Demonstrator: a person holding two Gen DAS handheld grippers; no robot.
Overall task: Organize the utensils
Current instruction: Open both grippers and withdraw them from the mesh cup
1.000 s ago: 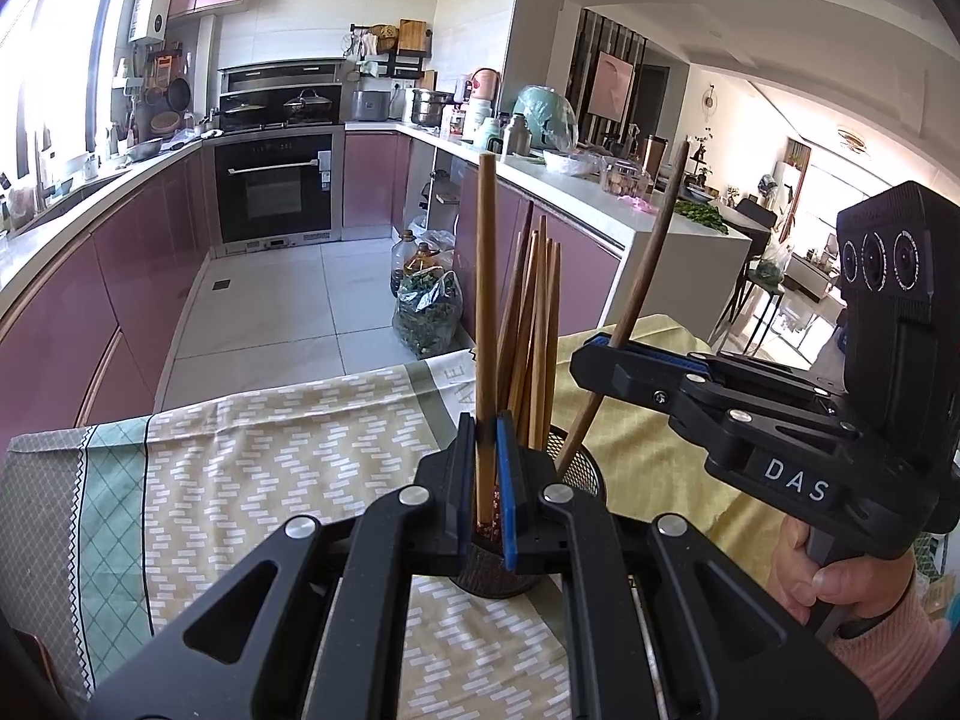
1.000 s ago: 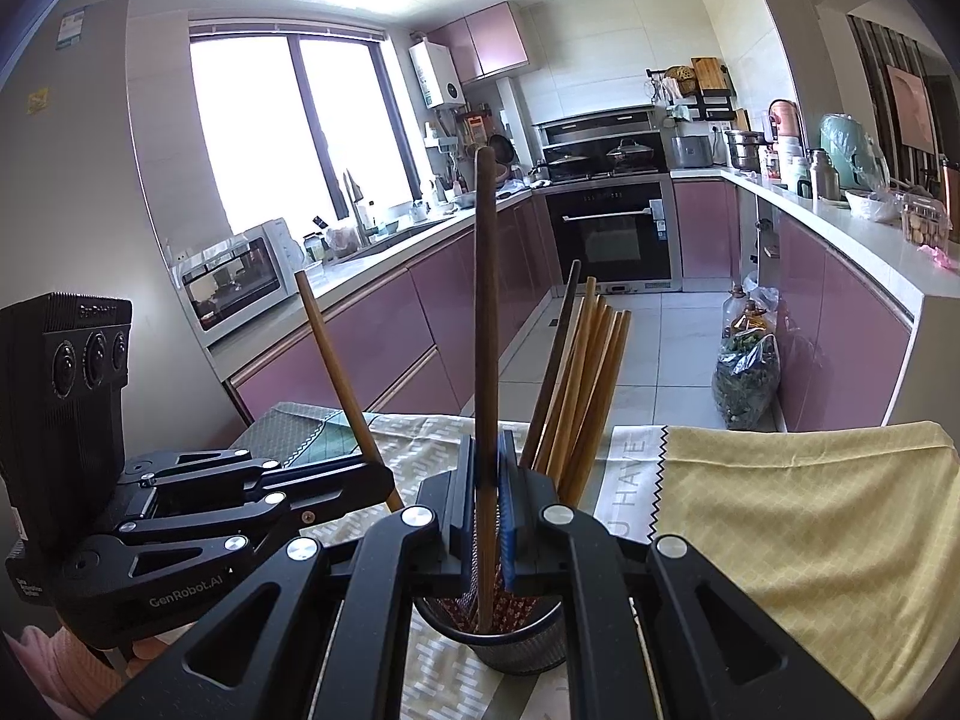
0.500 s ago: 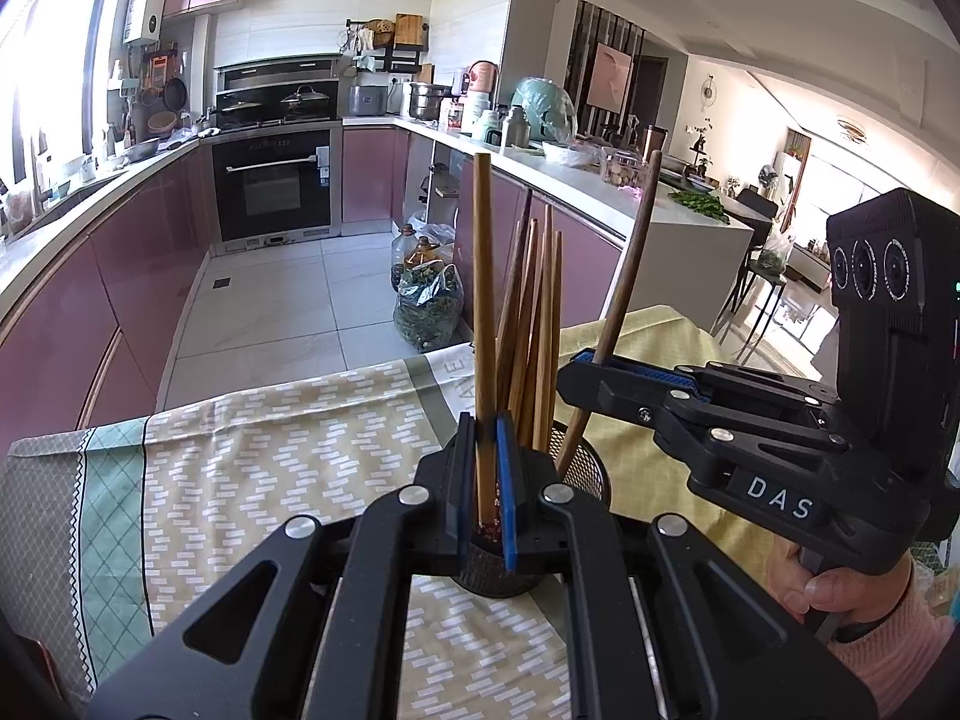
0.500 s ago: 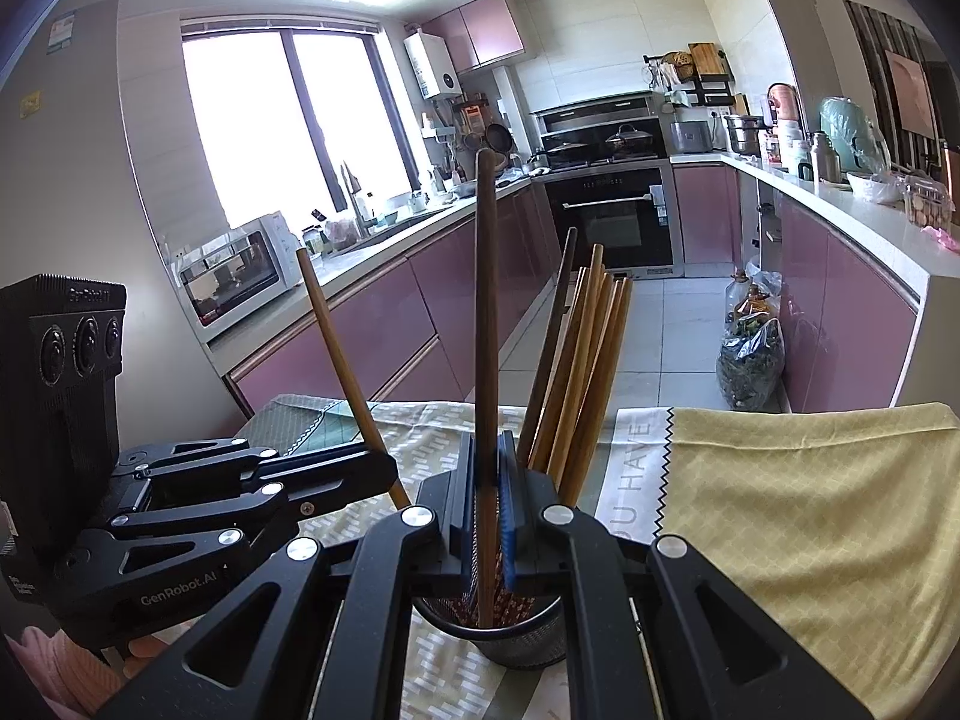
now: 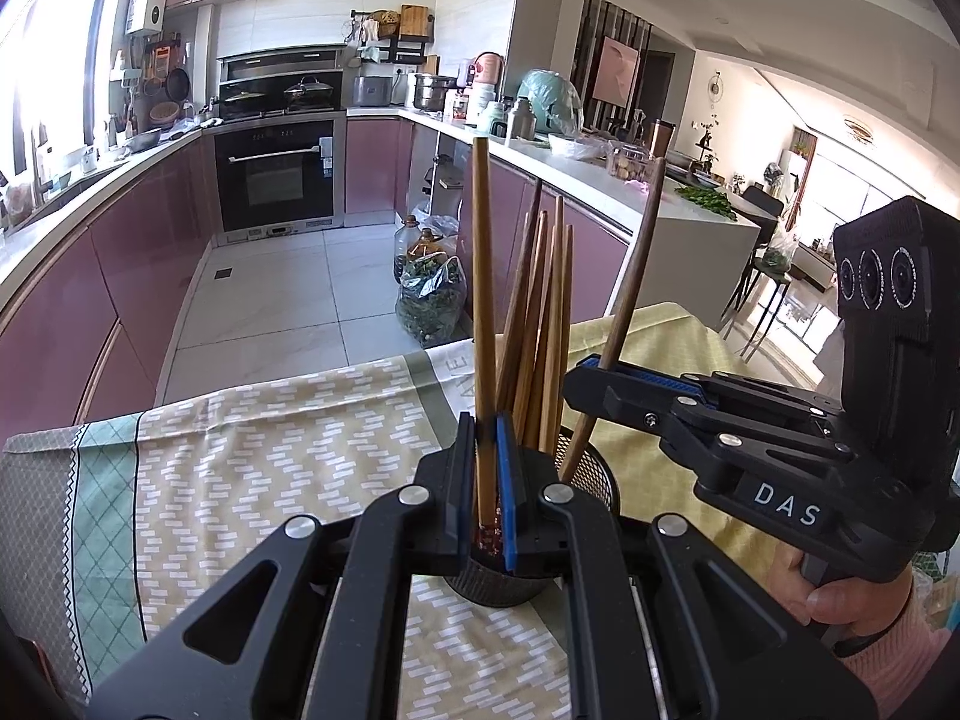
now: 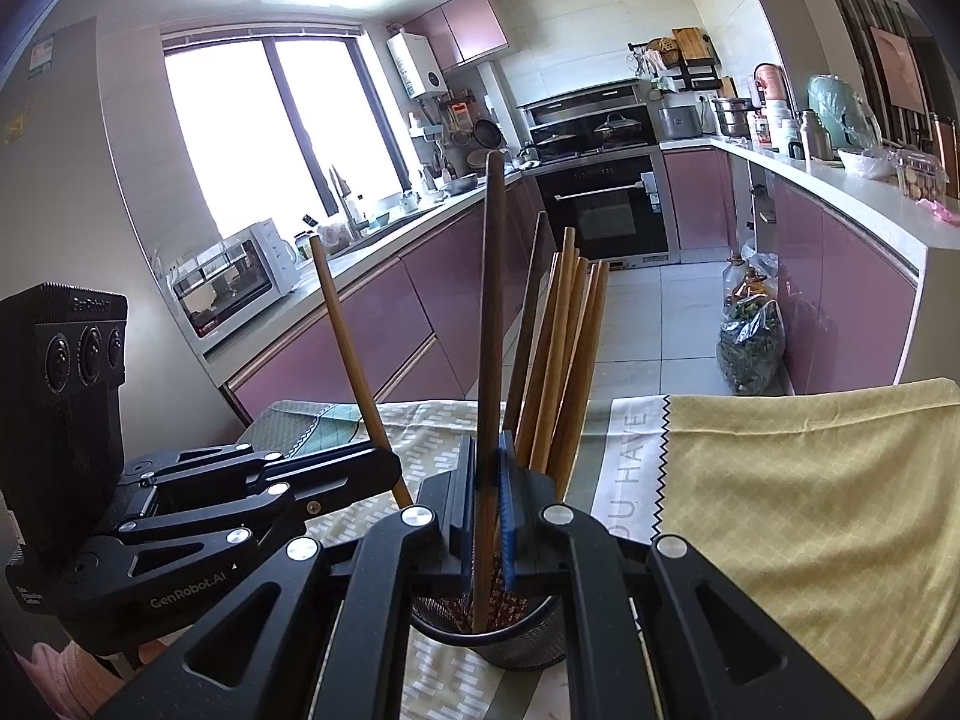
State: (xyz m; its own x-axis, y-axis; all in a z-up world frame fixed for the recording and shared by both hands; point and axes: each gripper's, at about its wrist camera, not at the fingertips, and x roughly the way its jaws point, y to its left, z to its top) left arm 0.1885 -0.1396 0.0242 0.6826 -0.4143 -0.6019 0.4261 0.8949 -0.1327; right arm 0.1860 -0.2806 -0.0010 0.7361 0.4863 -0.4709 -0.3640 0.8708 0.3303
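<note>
A black mesh holder stands on the tablecloth with several wooden chopsticks upright in it. My left gripper is shut on a light brown chopstick whose patterned lower end dips into the holder. Seen from the right wrist, the left gripper comes in from the left with that chopstick slanting. My right gripper is shut on a darker chopstick, lower end inside the holder. From the left wrist view the right gripper sits right of the holder, holding its chopstick.
A patterned beige and green tablecloth and a yellow cloth cover the table. Its far edge drops to the tiled kitchen floor, where a bag of greens stands. A hand in a pink sleeve grips the right tool.
Both grippers keep their hold on their chopsticks. The right gripper's chopstick now stands slightly more upright and closer to the bundle; the left one has barely moved.
</note>
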